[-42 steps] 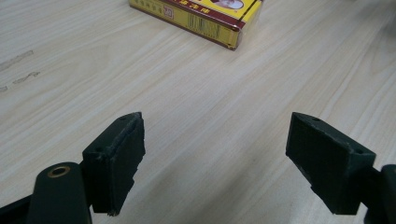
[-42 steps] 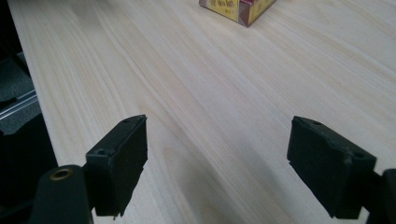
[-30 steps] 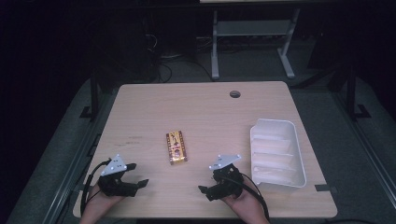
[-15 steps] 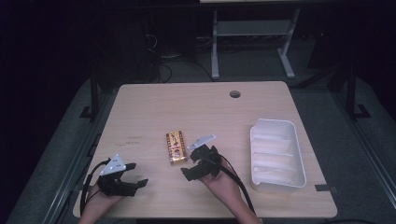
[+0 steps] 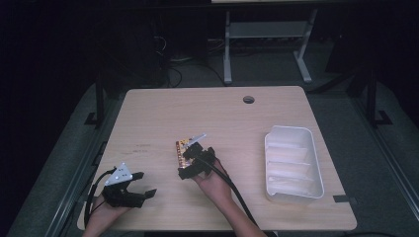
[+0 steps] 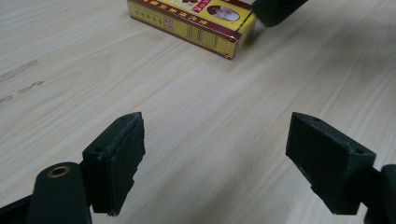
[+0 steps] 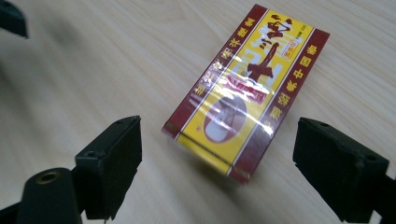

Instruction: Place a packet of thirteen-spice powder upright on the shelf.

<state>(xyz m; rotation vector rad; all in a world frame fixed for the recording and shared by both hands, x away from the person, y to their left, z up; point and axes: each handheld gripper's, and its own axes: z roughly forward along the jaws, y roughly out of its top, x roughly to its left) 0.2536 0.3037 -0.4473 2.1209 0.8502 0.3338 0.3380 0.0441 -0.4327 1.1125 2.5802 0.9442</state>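
Observation:
A flat yellow and dark-red box (image 7: 250, 88) with printed characters lies on the wooden table (image 5: 163, 118), near its middle (image 5: 182, 146). My right gripper (image 5: 193, 160) hovers over the box's near end, open, with the box lying in line between its spread jaws (image 7: 217, 163). My left gripper (image 5: 134, 190) rests low at the table's front left, open and empty (image 6: 212, 163). From the left gripper view the box (image 6: 191, 21) lies farther off with a tip of the other gripper (image 6: 275, 9) beside it.
A white ribbed tray (image 5: 293, 163) stands at the right side of the table. A round cable hole (image 5: 248, 99) sits near the far edge. A metal stand (image 5: 267, 34) and cables are on the floor beyond the table.
My right gripper has travelled from the front of the table leftward and forward to the box. The left gripper has stayed put.

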